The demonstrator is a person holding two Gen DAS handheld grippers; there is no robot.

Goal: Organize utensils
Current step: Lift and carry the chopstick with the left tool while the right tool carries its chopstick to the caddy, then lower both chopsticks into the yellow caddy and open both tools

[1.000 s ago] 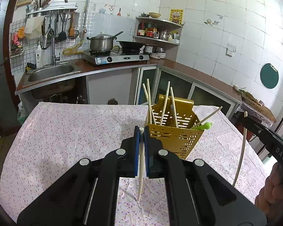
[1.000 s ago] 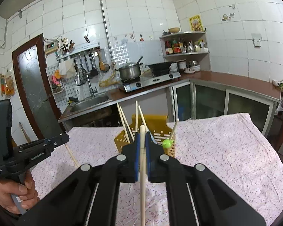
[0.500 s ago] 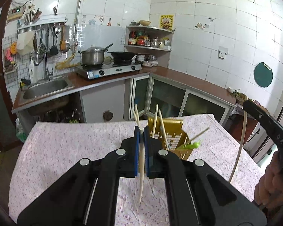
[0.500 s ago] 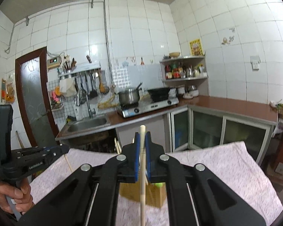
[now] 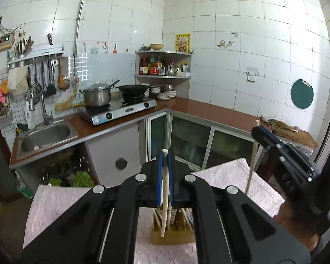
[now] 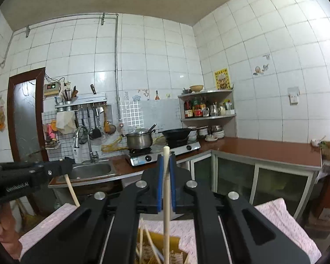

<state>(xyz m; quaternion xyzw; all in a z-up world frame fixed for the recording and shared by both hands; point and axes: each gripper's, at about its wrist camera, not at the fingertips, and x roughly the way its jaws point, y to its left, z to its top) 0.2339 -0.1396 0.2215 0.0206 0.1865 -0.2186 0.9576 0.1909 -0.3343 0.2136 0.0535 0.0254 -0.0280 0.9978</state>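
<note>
Each claw, left (image 5: 165, 181) and right (image 6: 165, 183), is clamped on one upright chopstick (image 5: 164, 194). Both hang above the yellow holder (image 6: 162, 250) on the cloth-covered counter (image 5: 55, 204), seemingly ready to drop in.

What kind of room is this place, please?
Most likely a home kitchen: a steel sink in the counter, a pot and wok on a gas stove, and white tiled walls.
</note>
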